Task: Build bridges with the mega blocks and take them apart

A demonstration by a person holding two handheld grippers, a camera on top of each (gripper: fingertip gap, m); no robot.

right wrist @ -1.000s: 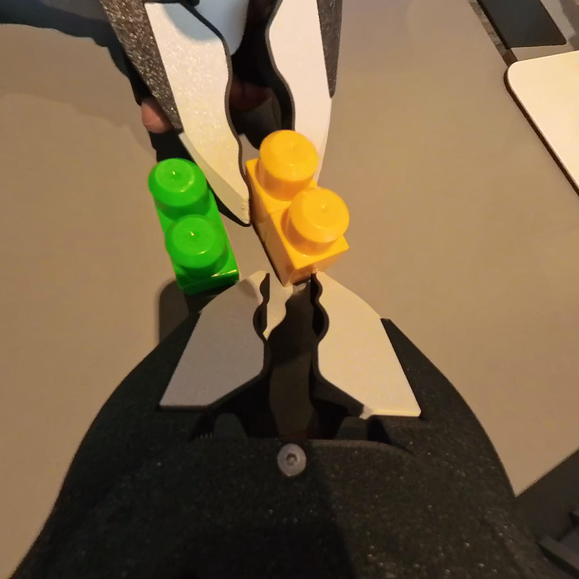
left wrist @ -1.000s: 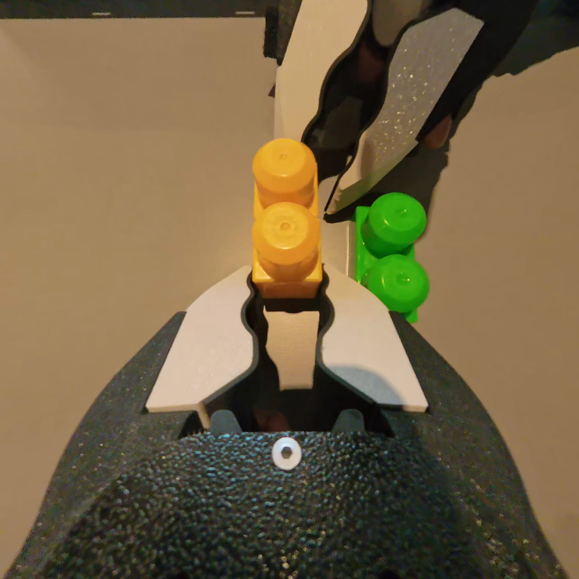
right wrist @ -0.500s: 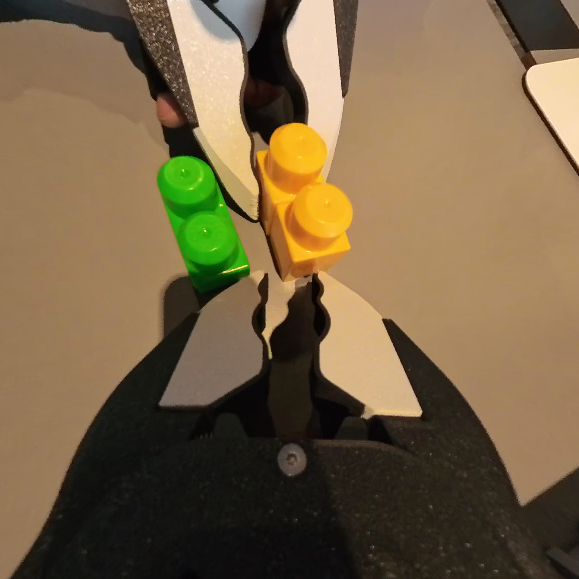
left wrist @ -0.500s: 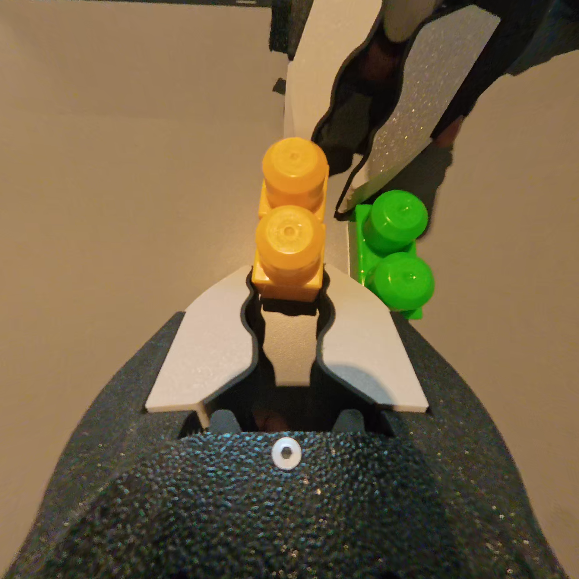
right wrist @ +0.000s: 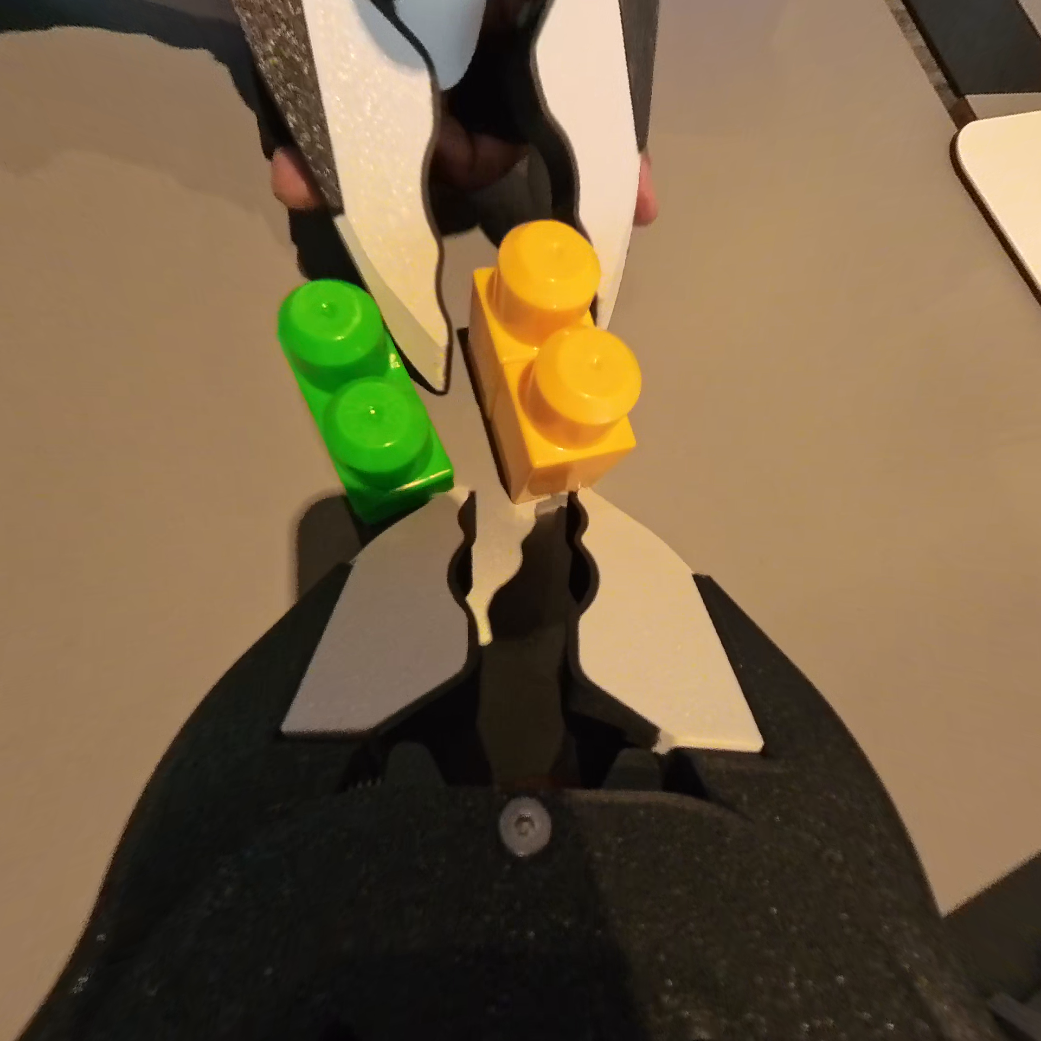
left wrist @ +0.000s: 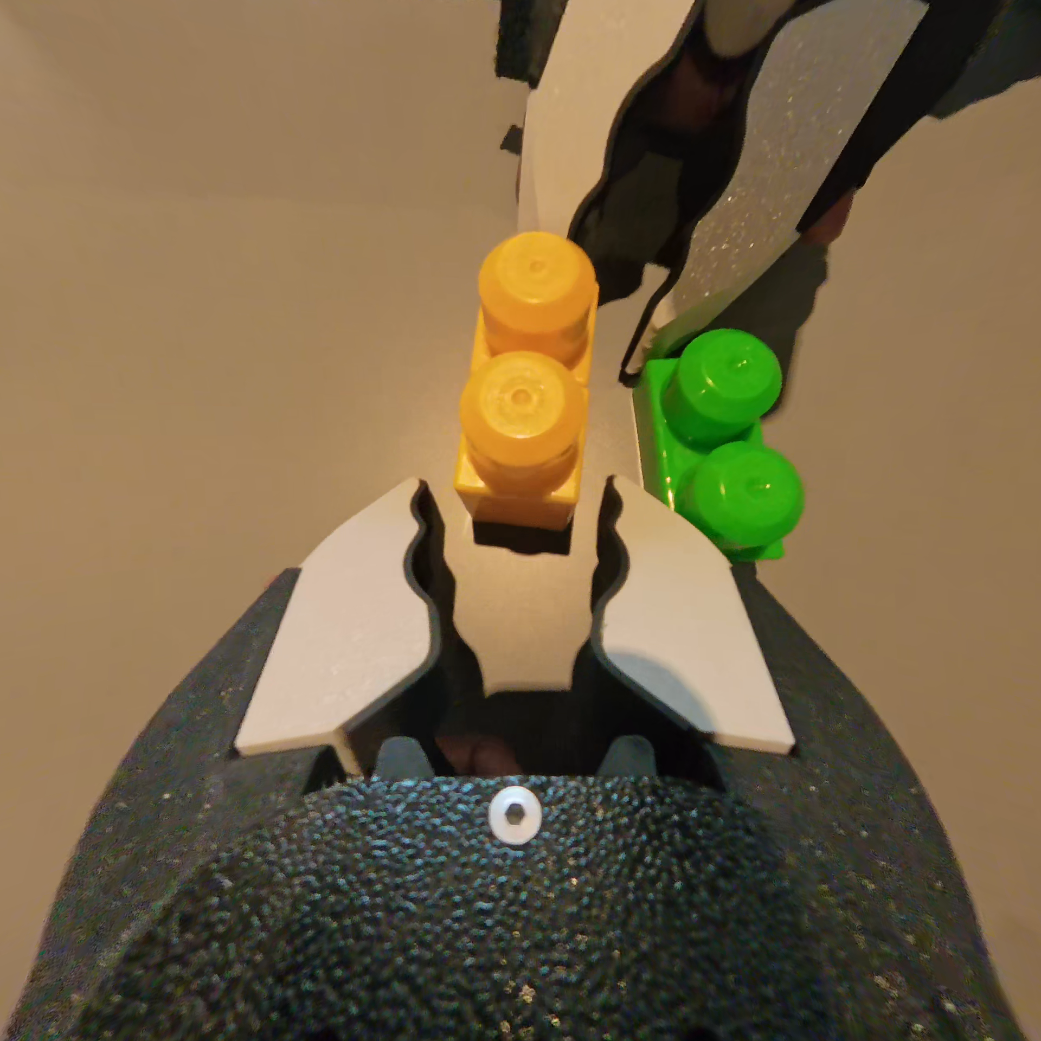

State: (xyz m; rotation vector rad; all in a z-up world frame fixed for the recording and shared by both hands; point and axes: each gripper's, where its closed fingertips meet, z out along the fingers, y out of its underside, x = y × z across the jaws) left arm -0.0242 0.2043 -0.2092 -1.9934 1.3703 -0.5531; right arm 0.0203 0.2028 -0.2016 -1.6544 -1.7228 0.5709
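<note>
A two-stud orange block [left wrist: 524,417] stands on the tan table, and also shows in the right wrist view [right wrist: 557,372]. My left gripper [left wrist: 515,487] is open, its tips on either side of the block's near end with a small gap on each side; it also shows from the front [right wrist: 526,349]. A two-stud green block [left wrist: 721,445] stands beside the orange one and shows in the right wrist view [right wrist: 360,394]. My right gripper [right wrist: 521,495] is narrowly open and empty, its tips at the orange block's other end. One of its fingers [left wrist: 732,225] ends between the two blocks.
A white board's rounded corner [right wrist: 1002,186] lies at the far right. A dark strip [right wrist: 957,45] runs along the back right. The table's edge [right wrist: 986,879] cuts across the lower right. Gloved fingers [right wrist: 287,186] hold the left gripper. There is about 5 cm between the tips of the two grippers.
My left gripper was shut on the orange block and has now opened off it. The block stays in place. The right gripper's opening has not changed.
</note>
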